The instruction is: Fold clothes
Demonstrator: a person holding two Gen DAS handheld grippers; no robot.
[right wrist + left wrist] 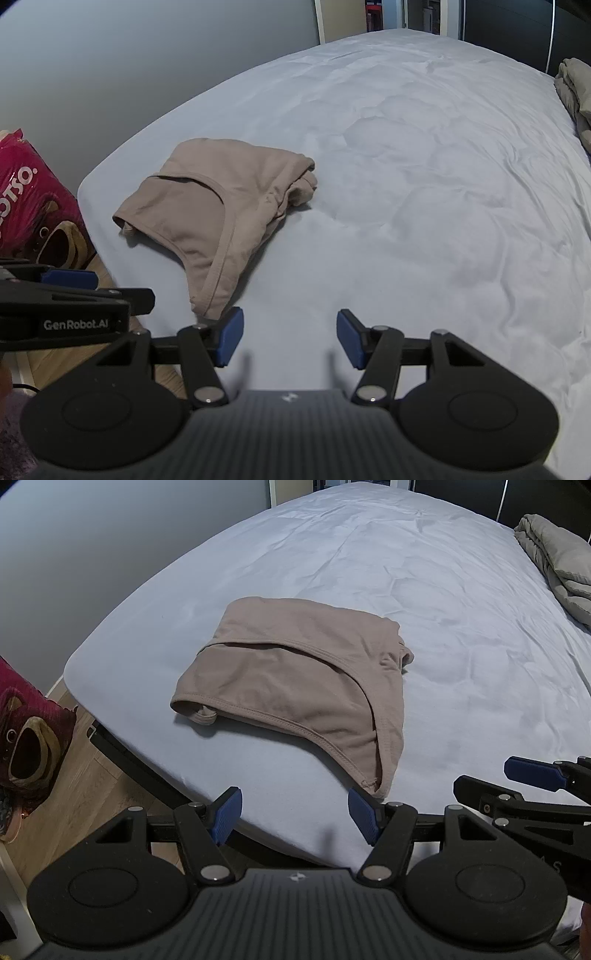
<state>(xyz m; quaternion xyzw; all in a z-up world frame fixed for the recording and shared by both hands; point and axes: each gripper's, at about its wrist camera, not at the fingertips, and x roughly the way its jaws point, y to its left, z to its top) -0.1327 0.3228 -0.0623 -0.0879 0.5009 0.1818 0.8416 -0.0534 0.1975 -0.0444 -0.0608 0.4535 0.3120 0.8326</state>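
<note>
A folded beige garment (291, 686) lies flat near the front left corner of the bed (443, 609), on the pale blue sheet. The left gripper (295, 818) hangs over the bed's near edge just short of the garment's hem, jaws apart with nothing between them. The right gripper (290, 338) stands beside it over bare sheet, jaws likewise apart and empty; folded grey bedding (557, 565) sits at the far right.

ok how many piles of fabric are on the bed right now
2. A tan garment, partly folded, lies near the bed's near left corner, just ahead of both open grippers. A grey bundle sits at the far right edge, cut off by the frame, so more may be hidden there.
</note>
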